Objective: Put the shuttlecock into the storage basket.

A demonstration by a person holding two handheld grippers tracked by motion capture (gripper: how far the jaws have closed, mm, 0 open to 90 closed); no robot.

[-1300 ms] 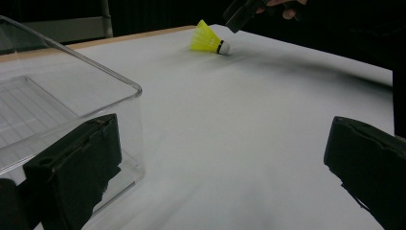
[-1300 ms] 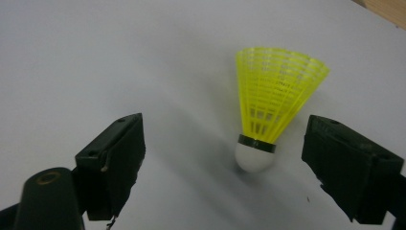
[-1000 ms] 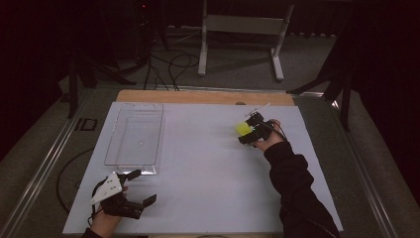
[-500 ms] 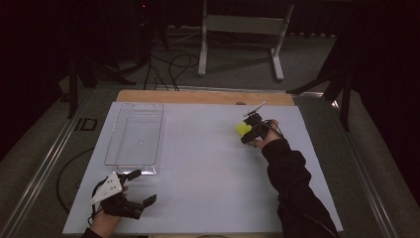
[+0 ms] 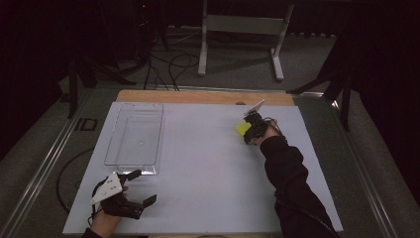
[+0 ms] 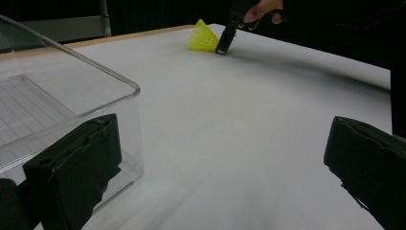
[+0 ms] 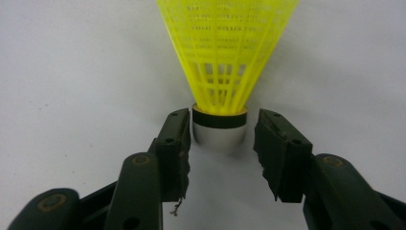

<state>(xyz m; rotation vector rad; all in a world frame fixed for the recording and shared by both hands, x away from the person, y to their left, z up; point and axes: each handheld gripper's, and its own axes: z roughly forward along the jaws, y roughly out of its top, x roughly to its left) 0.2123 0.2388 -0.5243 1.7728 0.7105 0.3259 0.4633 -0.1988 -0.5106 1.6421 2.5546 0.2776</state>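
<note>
Yellow shuttlecock (image 7: 225, 62) lying on the white surface (image 5: 208, 168), far right; right gripper (image 7: 221, 139) jaws, just closing, flank its cork base, one pad touching. Left gripper (image 5: 136, 191) wide open, empty, near the clear tray (image 5: 133, 136).

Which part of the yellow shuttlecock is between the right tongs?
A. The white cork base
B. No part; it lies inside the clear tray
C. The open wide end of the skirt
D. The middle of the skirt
A: in the right gripper view, the right tongs stand on both sides of the white base of the shuttlecock, with the yellow skirt pointing away from them.
</note>
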